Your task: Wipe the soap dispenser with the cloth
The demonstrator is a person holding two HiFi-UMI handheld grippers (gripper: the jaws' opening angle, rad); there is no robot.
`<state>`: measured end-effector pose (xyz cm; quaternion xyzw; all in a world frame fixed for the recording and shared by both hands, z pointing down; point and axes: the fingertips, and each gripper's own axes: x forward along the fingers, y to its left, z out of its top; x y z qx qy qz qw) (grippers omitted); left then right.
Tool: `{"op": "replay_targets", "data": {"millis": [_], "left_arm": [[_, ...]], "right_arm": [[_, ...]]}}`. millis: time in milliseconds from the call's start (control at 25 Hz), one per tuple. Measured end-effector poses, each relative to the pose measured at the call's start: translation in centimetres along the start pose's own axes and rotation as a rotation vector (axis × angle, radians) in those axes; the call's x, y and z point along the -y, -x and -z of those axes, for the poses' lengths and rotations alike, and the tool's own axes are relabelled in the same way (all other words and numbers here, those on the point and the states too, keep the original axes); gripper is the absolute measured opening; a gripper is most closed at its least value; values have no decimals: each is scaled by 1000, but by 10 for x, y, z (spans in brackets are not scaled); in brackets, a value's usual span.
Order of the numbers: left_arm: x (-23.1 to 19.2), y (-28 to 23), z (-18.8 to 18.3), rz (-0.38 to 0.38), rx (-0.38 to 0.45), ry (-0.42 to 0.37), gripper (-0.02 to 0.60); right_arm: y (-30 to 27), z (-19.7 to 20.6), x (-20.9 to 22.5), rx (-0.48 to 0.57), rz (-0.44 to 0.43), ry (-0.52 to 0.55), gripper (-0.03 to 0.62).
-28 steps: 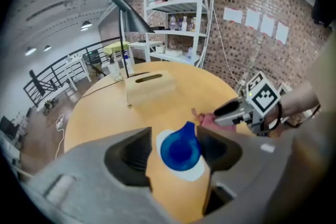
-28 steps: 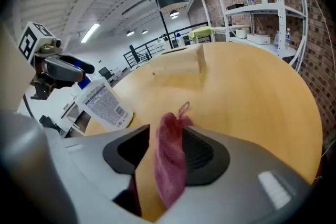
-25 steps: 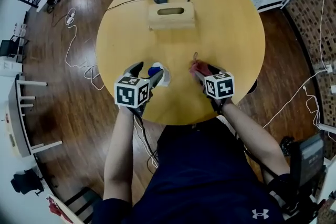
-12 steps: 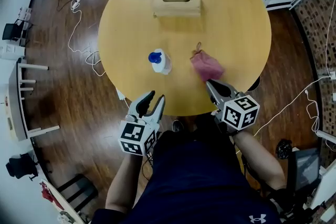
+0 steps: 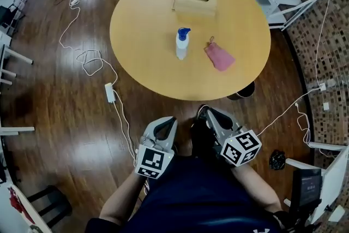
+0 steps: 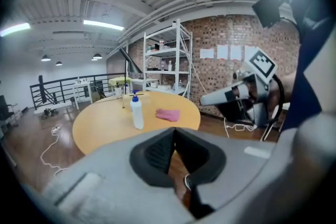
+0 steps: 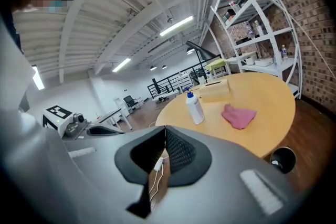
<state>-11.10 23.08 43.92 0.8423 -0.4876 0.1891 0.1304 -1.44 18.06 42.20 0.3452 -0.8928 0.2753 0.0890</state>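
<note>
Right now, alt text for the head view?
The left gripper and right gripper are off the table near the person's torso, jaws just closed and empty. On the round wooden table ahead, a white soap dispenser with a blue pump stands upright, a pink cloth lies apart to its right, and a wooden tissue box sits farther back.

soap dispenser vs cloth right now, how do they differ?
The soap dispenser stands upright, white with a blue pump; the cloth lies crumpled and pink. The soap dispenser is tall, the cloth low. Both rest on the round table, apart, neither gripped.
</note>
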Motion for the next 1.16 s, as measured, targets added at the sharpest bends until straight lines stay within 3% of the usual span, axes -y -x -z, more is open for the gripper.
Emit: {"op": "replay_targets", "data": {"millis": [240, 400, 560, 720, 880, 1160], "left_arm": [[21, 61, 38, 19, 18, 40, 3], [41, 66, 13, 23, 93, -5, 5], [63, 66, -9, -12, 153, 13, 5], [92, 58, -8, 5, 141, 38, 6], [111, 59, -6, -5, 129, 111, 6], [117, 64, -4, -62, 108, 117, 8]], "right_arm": [[40, 29, -45, -20, 61, 119, 11], [57, 24, -52, 12, 59, 148, 11], [78, 14, -51, 49, 44, 174, 11], [96, 12, -45, 82, 39, 179, 11], [112, 14, -35, 92, 26, 158, 11], [124, 22, -32, 93, -15, 131, 11]]}}
